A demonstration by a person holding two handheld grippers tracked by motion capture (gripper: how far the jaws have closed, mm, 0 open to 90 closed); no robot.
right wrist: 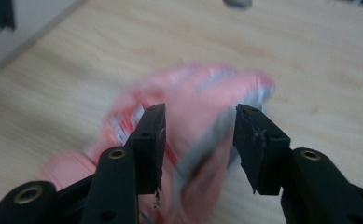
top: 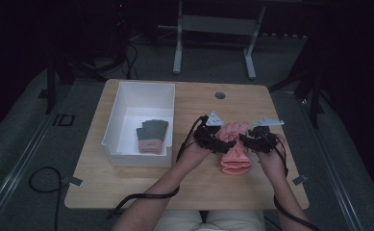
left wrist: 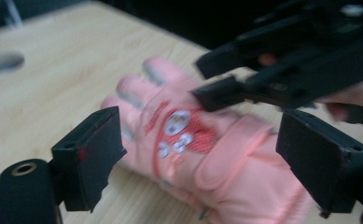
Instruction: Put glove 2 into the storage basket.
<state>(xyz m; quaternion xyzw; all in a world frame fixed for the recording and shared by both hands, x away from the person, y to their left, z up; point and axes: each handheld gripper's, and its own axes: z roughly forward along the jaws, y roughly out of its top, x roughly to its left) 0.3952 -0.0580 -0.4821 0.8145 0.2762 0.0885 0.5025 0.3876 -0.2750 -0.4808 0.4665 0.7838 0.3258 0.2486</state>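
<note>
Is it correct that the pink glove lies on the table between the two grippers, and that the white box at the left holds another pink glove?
Not quite. In the high view the glove in the white box is a dark grey glove with a pink cuff, not a pink one. The rest is right: the pink glove lies on the table between the left gripper and the right gripper.

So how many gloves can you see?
2. A pink glove lies on the table between the two tongs, and a grey glove with a pink cuff lies inside the white box. Another could hide behind the box's near wall.
</note>
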